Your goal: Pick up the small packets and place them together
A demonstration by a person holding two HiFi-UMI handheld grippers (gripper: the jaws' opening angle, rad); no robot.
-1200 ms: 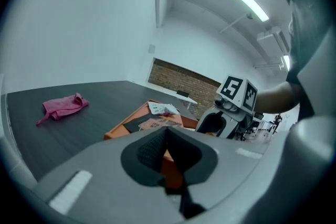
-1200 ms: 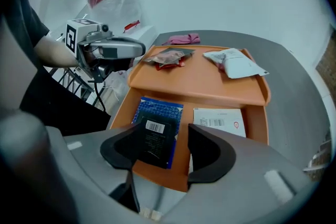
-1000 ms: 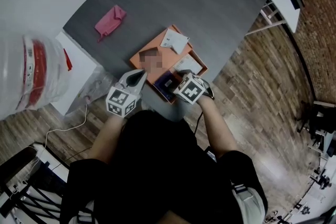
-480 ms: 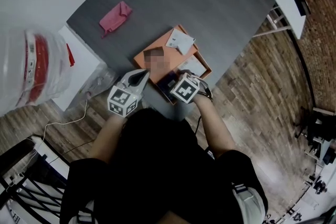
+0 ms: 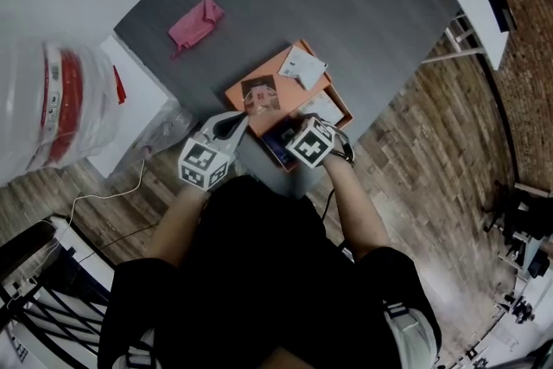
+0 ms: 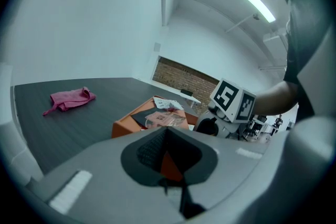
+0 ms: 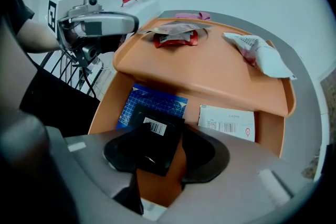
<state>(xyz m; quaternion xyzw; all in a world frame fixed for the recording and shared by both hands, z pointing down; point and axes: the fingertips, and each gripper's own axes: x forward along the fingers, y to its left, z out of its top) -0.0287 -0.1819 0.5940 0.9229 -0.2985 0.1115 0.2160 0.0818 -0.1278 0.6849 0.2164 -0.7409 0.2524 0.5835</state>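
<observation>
Head view: packets (image 5: 260,91) on orange box (image 5: 237,94), pink cloth (image 5: 197,22) beyond

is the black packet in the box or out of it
In. The black packet lies inside the orange box, partly over a blue packet.

Five small packets, all on or in the orange box (image 7: 273,134). Upper panel (image 7: 210,78): a crumpled clear packet with red print (image 7: 176,36) at far left and a creased white packet (image 7: 262,55) at right, well apart. Lower compartment: a blue grid-print packet (image 7: 157,102) lies flat, a black packet with a white barcode label (image 7: 152,139) overlaps it, askew, between the just-closing jaws of the right gripper (image 7: 167,147), and a white barcoded packet (image 7: 227,122) lies flat beside them.
</observation>
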